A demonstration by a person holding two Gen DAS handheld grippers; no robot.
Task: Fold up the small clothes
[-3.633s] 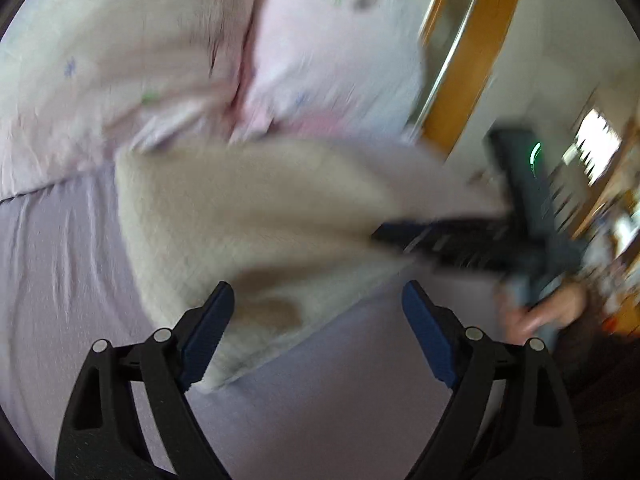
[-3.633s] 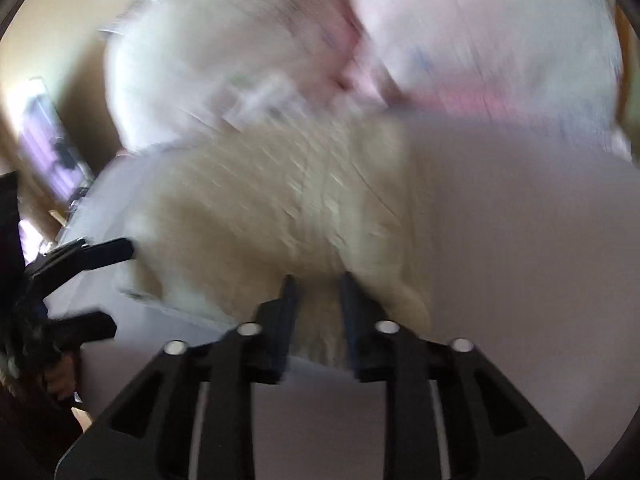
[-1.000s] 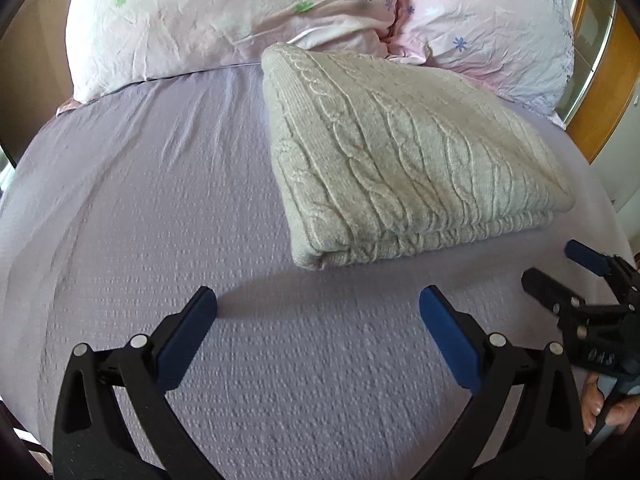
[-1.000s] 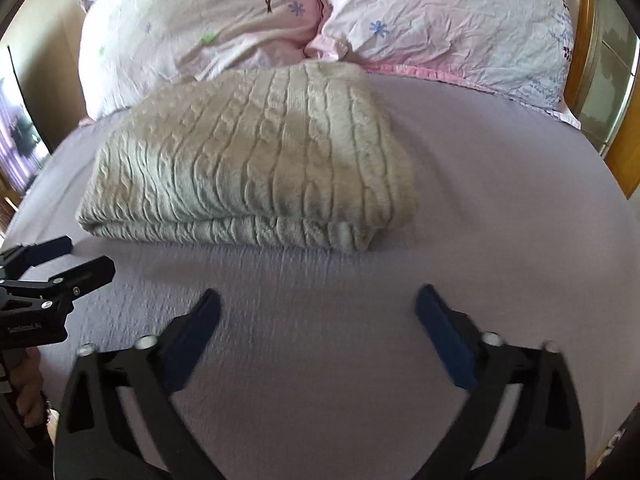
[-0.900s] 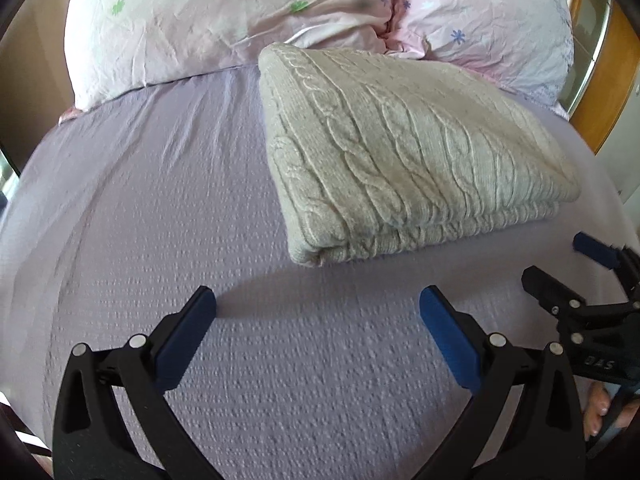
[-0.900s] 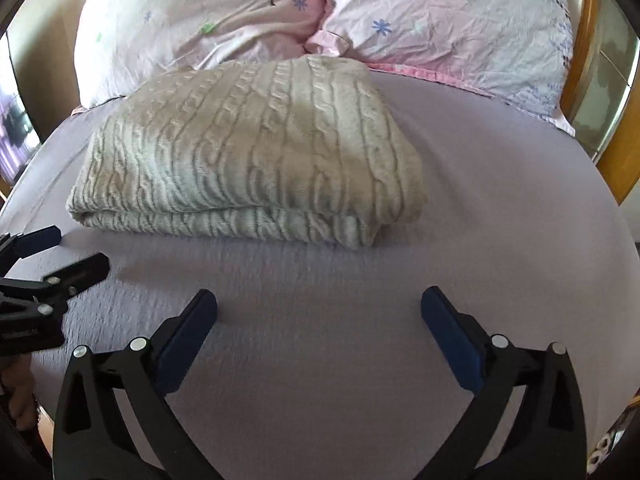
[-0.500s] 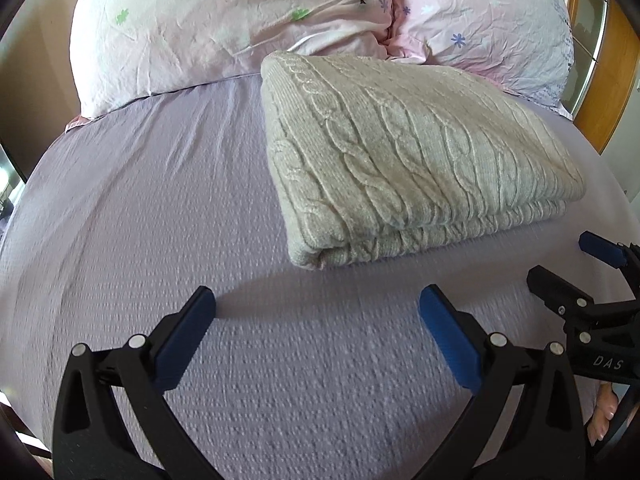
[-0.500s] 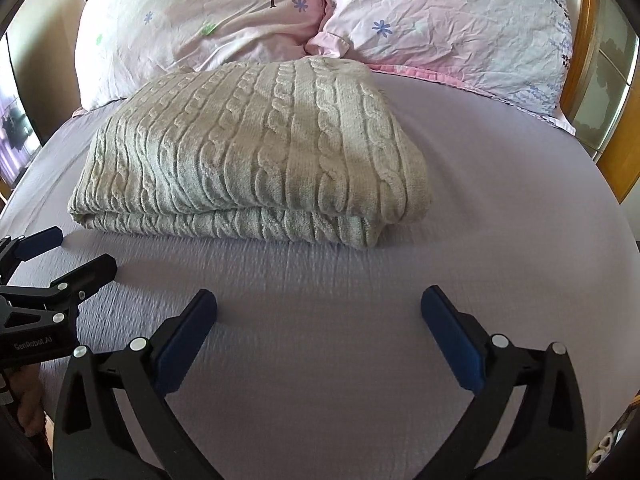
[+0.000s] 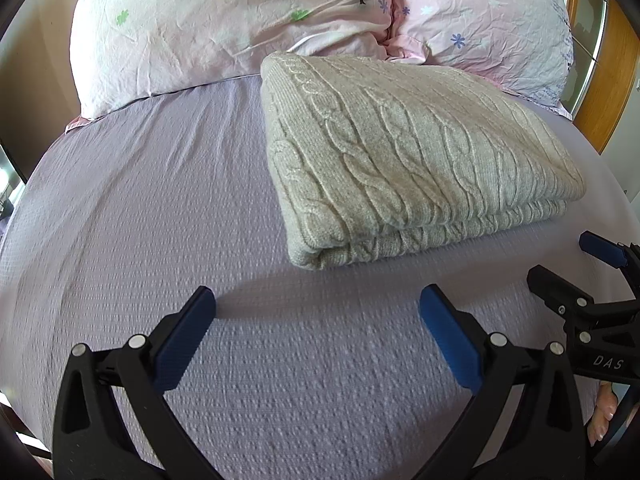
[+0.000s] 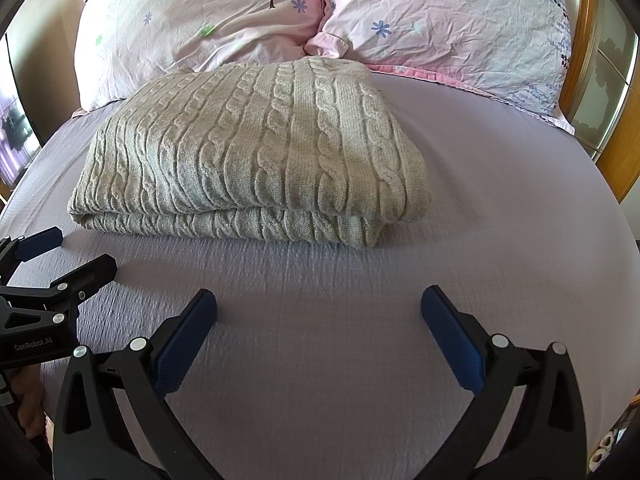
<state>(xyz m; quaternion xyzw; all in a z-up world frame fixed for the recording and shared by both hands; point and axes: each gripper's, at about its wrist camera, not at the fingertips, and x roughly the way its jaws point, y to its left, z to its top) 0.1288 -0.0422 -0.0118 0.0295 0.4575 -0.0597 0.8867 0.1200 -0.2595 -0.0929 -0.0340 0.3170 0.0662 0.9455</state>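
My left tool [image 9: 316,312] and right tool [image 10: 318,312] both hover spread apart, holding nothing. The folded sweater [image 10: 256,148] lies on the bed [image 10: 500,208] against the pillows [image 10: 208,12]. It looks finished, I think; I'd only square its front edge gently.

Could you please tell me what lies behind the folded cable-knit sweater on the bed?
Two floral pillows sit behind the sweater, its far edge against them. Their lower edges and the sheet there are covered.

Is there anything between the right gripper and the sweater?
No. In the right wrist view, only bare purple sheet lies between the open right gripper and the folded sweater.
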